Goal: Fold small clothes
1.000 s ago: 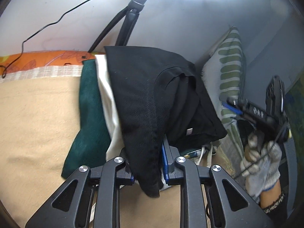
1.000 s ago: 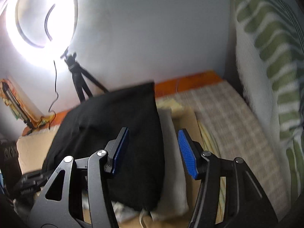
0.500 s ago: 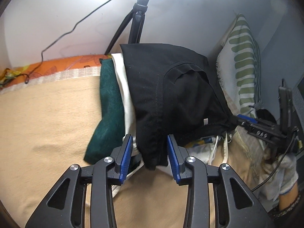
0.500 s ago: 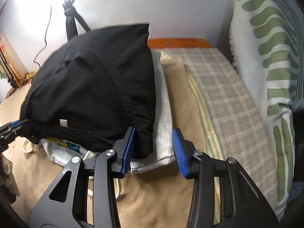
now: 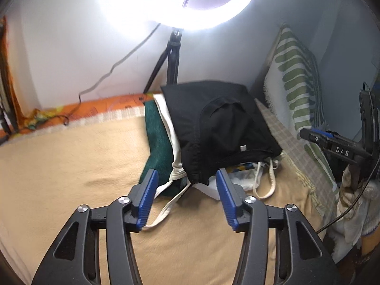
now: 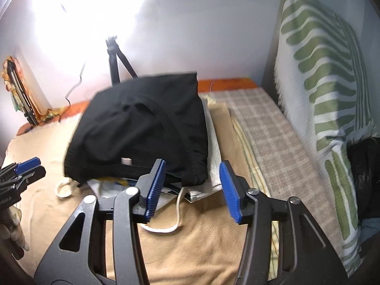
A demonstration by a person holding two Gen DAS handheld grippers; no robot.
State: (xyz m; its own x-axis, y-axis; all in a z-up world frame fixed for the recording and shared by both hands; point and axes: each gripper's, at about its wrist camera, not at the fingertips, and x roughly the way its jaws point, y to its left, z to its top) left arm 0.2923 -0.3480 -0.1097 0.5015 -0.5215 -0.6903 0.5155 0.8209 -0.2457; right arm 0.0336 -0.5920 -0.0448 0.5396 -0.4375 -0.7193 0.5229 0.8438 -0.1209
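White letters "DAS" stand on the black body of the right gripper (image 5: pixel 306 135), seen in the left wrist view; nothing else is legible.

Folded black garment (image 5: pixel 213 123) tops the clothes stack (image 5: pixel 163 142).

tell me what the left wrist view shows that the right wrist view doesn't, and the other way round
Only the left wrist view shows the lit ring light overhead and the dark green cloth at the far side of the stack.

Only the right wrist view shows the length of the checked cloth running along the striped pillow.

Both show the folded black garment lying on top of the stack on the beige blanket, the tripod, and each open tool, left and right, clear of the fabric.
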